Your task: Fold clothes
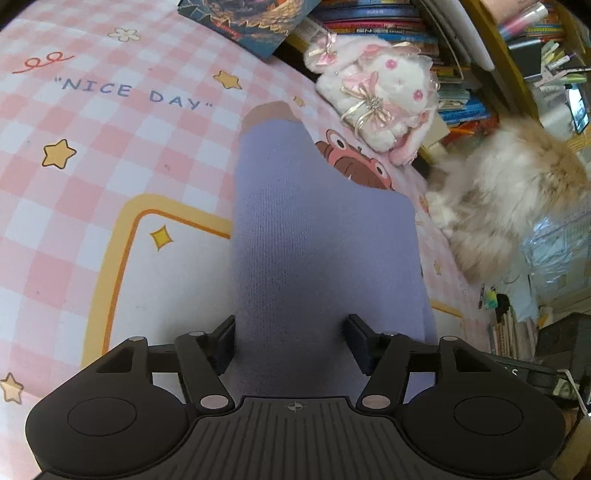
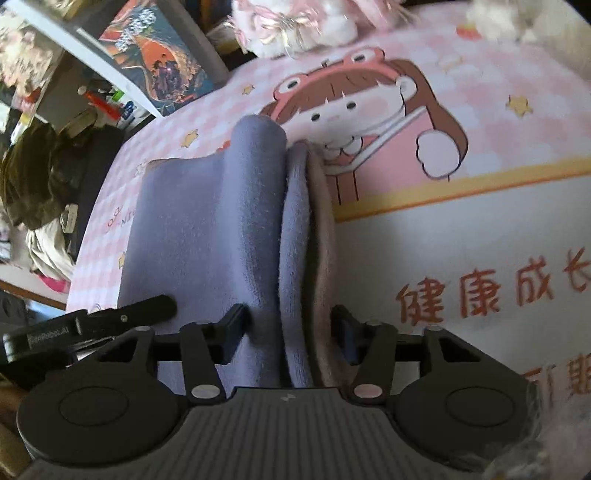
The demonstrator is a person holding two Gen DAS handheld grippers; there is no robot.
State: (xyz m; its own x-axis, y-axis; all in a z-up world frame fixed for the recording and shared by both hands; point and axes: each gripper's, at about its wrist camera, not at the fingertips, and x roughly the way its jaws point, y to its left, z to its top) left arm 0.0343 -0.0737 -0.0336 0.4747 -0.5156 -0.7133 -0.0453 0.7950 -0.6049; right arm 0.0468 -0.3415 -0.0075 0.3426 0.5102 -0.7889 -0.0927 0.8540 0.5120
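Left gripper (image 1: 290, 341): lilac fleece garment (image 1: 317, 229) runs between jaws, left pad touching cloth, right pad looks slightly off, so grip unclear. Right gripper (image 2: 290, 328): jaws pressed on bunched folds of same garment (image 2: 207, 229), pale pinkish lining showing. Other gripper's arm reads "GenRobot.AI" (image 2: 48, 338). Garment lies on pink checked mat (image 1: 110, 147) printed "NICE DAY" (image 1: 136, 94), red Chinese characters (image 2: 491, 291). Beyond: plush bunny (image 1: 384, 99), fluffy cat (image 1: 517, 199), book stacks (image 1: 388, 22).

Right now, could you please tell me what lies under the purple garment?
The purple garment lies on the pink checked cartoon mat, which shows all around it. It covers part of the yellow-bordered white panel and the cartoon girl's hair; anything else beneath is hidden.
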